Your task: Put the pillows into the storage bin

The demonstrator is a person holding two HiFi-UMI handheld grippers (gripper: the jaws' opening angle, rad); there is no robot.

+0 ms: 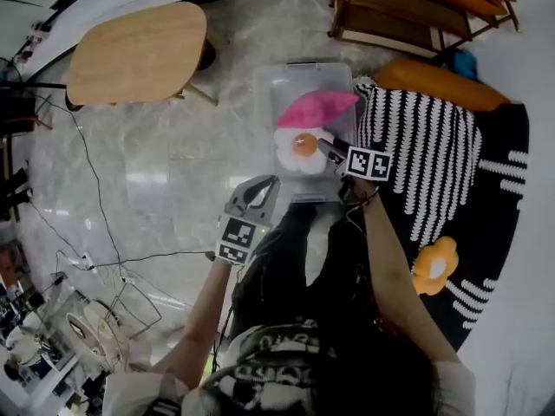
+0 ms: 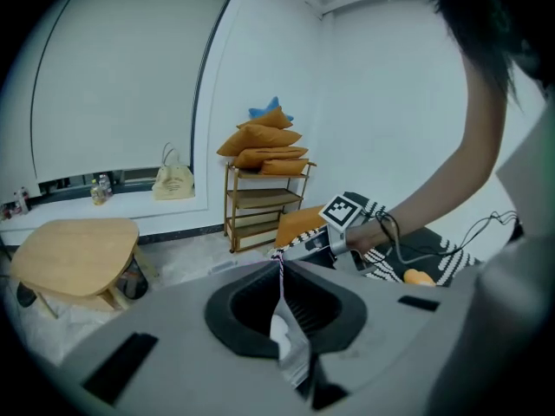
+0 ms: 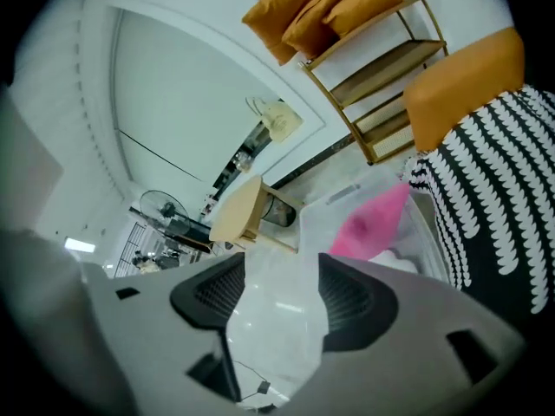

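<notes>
A clear storage bin (image 1: 264, 102) stands on the marble floor. A pink pillow (image 1: 316, 109) and a white pillow with an orange centre (image 1: 295, 156) lie inside it. My right gripper (image 1: 328, 150) hangs at the bin's near right corner, just over the white pillow. Its jaws stand open, with only floor showing between them (image 3: 277, 297); the pink pillow (image 3: 373, 219) lies ahead to the right. My left gripper (image 1: 263, 187) is over bare floor, short of the bin. Its jaws are shut tip to tip (image 2: 279, 271).
A black and white rug (image 1: 434, 146) lies right of the bin, with an orange pillow (image 1: 442, 83) and a flower-shaped pillow (image 1: 434, 265) on it. A shelf (image 1: 408, 11) of orange pillows stands behind. There is a wooden table (image 1: 139, 52) at far left and cables (image 1: 95, 258) on the floor.
</notes>
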